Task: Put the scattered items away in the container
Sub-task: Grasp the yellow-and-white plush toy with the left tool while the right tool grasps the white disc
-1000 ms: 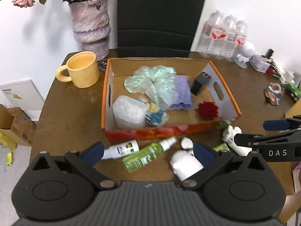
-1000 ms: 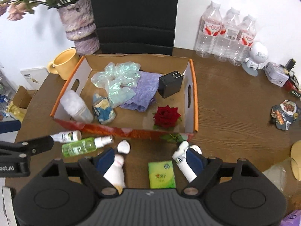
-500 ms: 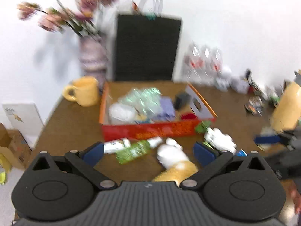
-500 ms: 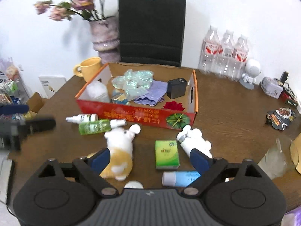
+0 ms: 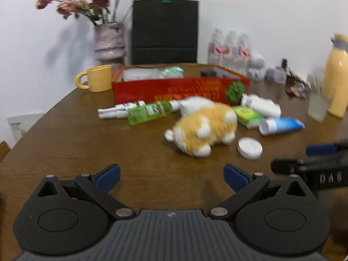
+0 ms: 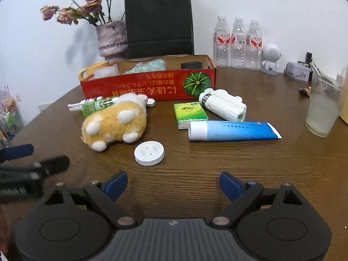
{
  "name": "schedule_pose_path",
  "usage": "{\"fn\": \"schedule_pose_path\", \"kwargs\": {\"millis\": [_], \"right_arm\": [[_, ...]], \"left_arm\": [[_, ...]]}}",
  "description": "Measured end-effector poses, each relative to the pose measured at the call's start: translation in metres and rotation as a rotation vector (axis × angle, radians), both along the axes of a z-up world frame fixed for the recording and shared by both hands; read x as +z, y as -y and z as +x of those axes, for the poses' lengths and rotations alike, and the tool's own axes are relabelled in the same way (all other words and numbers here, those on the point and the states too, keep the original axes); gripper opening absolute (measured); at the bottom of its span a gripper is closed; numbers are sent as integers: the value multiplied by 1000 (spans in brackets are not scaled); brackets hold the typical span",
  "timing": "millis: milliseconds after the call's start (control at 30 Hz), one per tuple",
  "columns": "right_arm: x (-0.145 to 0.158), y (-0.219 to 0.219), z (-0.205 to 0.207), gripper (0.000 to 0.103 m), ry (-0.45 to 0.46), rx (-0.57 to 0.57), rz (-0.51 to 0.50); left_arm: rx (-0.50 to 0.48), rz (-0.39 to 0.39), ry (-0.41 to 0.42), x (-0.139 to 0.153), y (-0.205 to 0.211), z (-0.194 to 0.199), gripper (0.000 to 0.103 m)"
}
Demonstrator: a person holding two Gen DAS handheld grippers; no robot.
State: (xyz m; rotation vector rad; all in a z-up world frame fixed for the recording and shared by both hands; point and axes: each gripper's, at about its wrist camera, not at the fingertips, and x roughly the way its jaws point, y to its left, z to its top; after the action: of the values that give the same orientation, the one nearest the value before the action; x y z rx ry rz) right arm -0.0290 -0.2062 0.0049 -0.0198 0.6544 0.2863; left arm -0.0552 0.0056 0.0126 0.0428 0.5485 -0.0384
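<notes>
The red cardboard box (image 6: 148, 84) is sitting at the far middle of the desk (image 6: 195, 169), already holding some things: a crinkled clear wrapper (image 6: 148, 66), a black block (image 6: 191, 65) and something white at its left end. Most of the job is looking unfinished, since a row of items is lying loose on the desk in front of the box: a plush toy (image 6: 113, 124), a green spray bottle (image 6: 95, 106) with a white spray bottle (image 5: 113, 111) just beside it, a green tissue pack (image 6: 189, 113), a white gadget (image 6: 224, 106), a blue tube (image 6: 232, 130) and a white round puck (image 6: 149, 153). The left gripper (image 5: 171, 175) and the right gripper (image 6: 173, 183) are both hovering near the desk's front edge, their fingers standing wide apart with nothing between them, well short of every item. Judging by this, each of the loose things is waiting to be picked up and dropped in the box.
</notes>
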Motion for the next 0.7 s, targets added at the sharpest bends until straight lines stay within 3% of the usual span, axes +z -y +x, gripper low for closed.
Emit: {"fn": "schedule_pose_path", "kwargs": {"millis": [100, 233, 500, 700], "right_arm": [[-8, -5, 4, 92, -10, 11, -28], [-16, -11, 5, 99, 0, -14, -82], [-20, -6, 8, 103, -20, -29, -62], [-19, -6, 6, 103, -18, -25, -60]], "left_arm": [[-8, 47, -5, -7, 6, 1, 103], [13, 72, -49, -12, 9, 5, 103], [38, -6, -126, -17, -4, 14, 103], [38, -2, -124, -16, -3, 14, 103]]}}
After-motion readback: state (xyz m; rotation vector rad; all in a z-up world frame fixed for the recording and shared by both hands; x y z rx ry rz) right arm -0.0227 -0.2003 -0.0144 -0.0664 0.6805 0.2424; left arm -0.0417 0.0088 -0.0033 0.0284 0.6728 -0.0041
